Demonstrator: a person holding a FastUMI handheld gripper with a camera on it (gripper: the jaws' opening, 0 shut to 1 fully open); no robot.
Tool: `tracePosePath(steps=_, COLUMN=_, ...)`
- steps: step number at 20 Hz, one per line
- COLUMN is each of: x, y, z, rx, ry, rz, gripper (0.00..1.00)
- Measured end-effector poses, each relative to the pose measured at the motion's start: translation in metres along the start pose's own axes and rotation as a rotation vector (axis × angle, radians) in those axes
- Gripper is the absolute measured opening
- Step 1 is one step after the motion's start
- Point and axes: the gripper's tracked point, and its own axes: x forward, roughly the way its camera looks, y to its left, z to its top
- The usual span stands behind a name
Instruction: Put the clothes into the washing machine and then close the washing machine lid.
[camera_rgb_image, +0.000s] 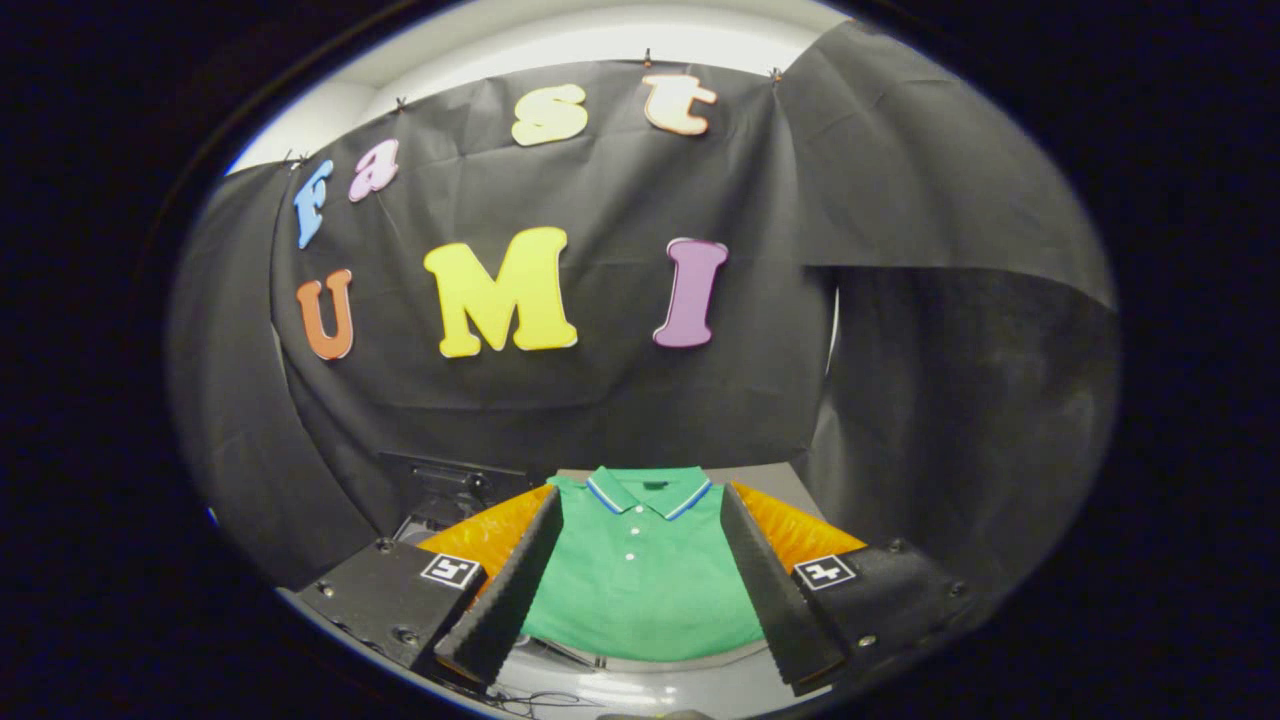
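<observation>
One shirt (640, 570), folded flat with its collar up, is seen between the fingers of the gripper (640, 600), which are spread apart and touch nothing, probably for an approach. What may be the washer (450, 495) sits behind, dimly seen.

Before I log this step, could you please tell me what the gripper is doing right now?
Gripper: open, holding nothing; the green shirt lies between its fingers.
</observation>
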Motion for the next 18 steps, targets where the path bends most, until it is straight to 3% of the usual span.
tracePosePath(steps=10, x=0.133, y=-0.012, z=-0.089, rx=-0.047, ry=0.314, rz=-0.064, gripper=0.99)
tracePosePath(steps=14, x=0.155, y=-0.015, z=-0.132, rx=-0.045, ry=0.423, rz=-0.069, gripper=0.99)
tracePosePath(steps=18, x=0.158, y=-0.014, z=-0.135, rx=-0.05, ry=0.428, rz=-0.072, gripper=0.99)
